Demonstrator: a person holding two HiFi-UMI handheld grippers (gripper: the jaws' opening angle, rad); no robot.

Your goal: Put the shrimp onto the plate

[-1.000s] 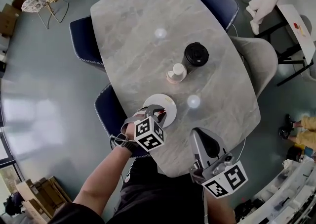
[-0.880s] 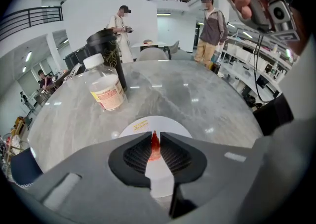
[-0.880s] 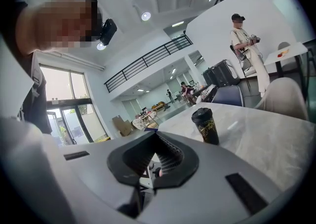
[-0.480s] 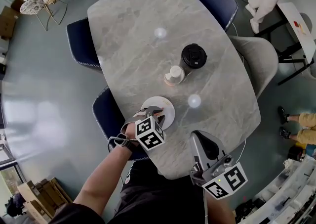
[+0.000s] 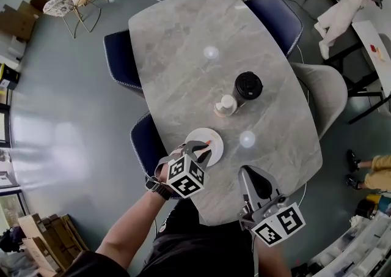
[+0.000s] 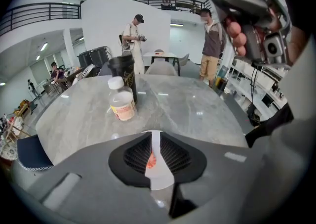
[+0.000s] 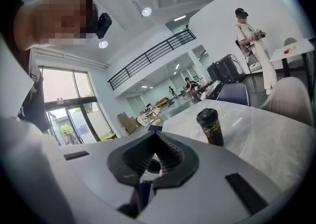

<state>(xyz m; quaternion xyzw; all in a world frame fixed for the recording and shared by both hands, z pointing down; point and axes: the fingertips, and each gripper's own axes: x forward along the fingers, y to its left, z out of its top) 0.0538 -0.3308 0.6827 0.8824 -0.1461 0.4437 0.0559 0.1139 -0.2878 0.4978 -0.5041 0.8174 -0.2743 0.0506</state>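
Note:
A white plate [image 5: 212,153] sits near the table's front edge, and the left gripper view shows the plate [image 6: 159,181] under the jaws. A small orange shrimp [image 5: 208,142] lies on it. My left gripper [image 5: 195,147] hovers over the plate's near side. Its jaws stand a narrow gap apart. The shrimp [image 6: 150,159] shows through that gap, half behind the left pad, with white plate beside it. My right gripper [image 5: 255,175] hangs over the table's front edge with its jaws together and nothing in them. The right gripper view [image 7: 158,161] shows the same.
A black lidded cup [image 5: 248,85] and a small white-capped bottle [image 5: 225,106] stand mid-table beyond the plate. Blue chairs [image 5: 120,55] flank the grey marble table [image 5: 183,43], and a grey chair [image 5: 324,86] is at the right. People stand in the background.
The head view has shifted. My left gripper has drawn back slightly toward me over the plate's near side. The shrimp stays at the same spot on the plate. The right gripper has not moved.

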